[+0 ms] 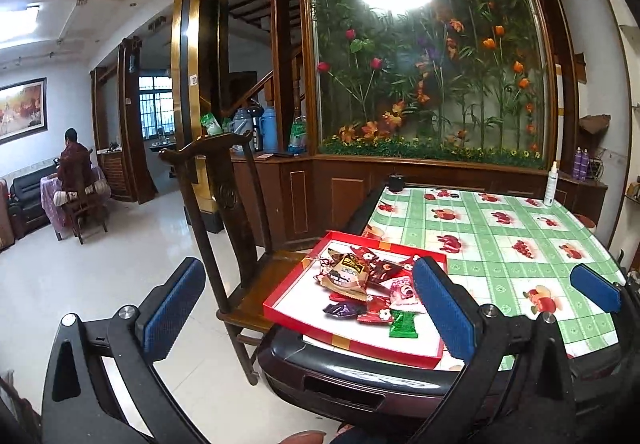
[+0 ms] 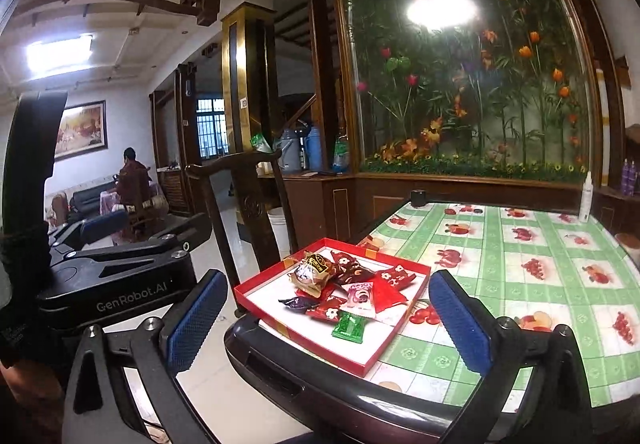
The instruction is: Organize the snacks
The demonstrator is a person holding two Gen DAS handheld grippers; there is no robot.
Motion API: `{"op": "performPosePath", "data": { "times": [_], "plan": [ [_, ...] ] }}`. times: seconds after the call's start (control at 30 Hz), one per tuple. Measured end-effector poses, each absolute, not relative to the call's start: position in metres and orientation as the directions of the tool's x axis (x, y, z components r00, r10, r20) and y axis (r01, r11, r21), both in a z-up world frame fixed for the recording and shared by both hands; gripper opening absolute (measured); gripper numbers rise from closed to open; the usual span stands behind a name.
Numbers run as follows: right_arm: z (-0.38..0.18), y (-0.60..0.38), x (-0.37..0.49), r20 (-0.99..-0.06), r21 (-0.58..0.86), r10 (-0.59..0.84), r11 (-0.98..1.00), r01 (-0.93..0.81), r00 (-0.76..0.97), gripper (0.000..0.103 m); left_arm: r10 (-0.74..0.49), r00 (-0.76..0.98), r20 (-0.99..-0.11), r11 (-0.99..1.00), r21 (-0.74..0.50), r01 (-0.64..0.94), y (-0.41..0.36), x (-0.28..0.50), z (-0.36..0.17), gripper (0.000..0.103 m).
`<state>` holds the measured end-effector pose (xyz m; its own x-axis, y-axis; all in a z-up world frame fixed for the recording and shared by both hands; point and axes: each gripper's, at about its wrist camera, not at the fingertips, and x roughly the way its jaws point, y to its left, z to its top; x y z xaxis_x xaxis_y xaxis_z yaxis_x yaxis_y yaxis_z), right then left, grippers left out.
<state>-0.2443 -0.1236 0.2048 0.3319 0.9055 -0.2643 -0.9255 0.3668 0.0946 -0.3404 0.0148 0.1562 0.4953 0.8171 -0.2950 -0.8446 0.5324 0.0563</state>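
A shallow red tray (image 1: pixel 348 340) (image 2: pixel 304 336) with a white floor lies on the near left corner of the table. In it lie several wrapped snacks, among them a brown packet (image 1: pixel 346 272) (image 2: pixel 310 272), a pink one (image 1: pixel 402 286) (image 2: pixel 360 296), a purple one (image 1: pixel 342 309) (image 2: pixel 298 302) and a green one (image 1: pixel 403 324) (image 2: pixel 349 326). My left gripper (image 1: pixel 310 308) hangs open above the tray's near edge, with nothing between its blue pads. My right gripper (image 2: pixel 328 320) is open and empty too, just short of the tray. Neither touches a snack.
The table (image 1: pixel 500 244) (image 2: pixel 520 244) has a green checked cloth. A spray bottle (image 1: pixel 551 184) (image 2: pixel 586 198) and a small black jar (image 1: pixel 397 182) (image 2: pixel 419 198) stand at its far edge. A dark wooden chair (image 1: pixel 224 196) (image 2: pixel 244 204) stands left of the tray. A person (image 1: pixel 74 164) sits far off.
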Motion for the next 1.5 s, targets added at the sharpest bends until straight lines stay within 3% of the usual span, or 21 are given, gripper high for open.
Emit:
{"op": "performPosePath", "data": {
  "times": [0.6, 1.5],
  "plan": [
    [0.200, -0.125, -0.232, -0.276, 0.171, 0.882, 0.437, -0.883, 0.383, 0.103, 0.797, 0.506, -0.330, 0.560, 0.086, -0.824, 0.017, -0.347, 0.149, 0.103],
    [0.197, -0.124, -0.240, -0.264, 0.144, 0.890, 0.418, -0.897, 0.373, 0.103, 0.794, 0.496, -0.351, 0.556, 0.092, -0.826, 0.019, -0.345, 0.142, 0.103]
  ]
}}
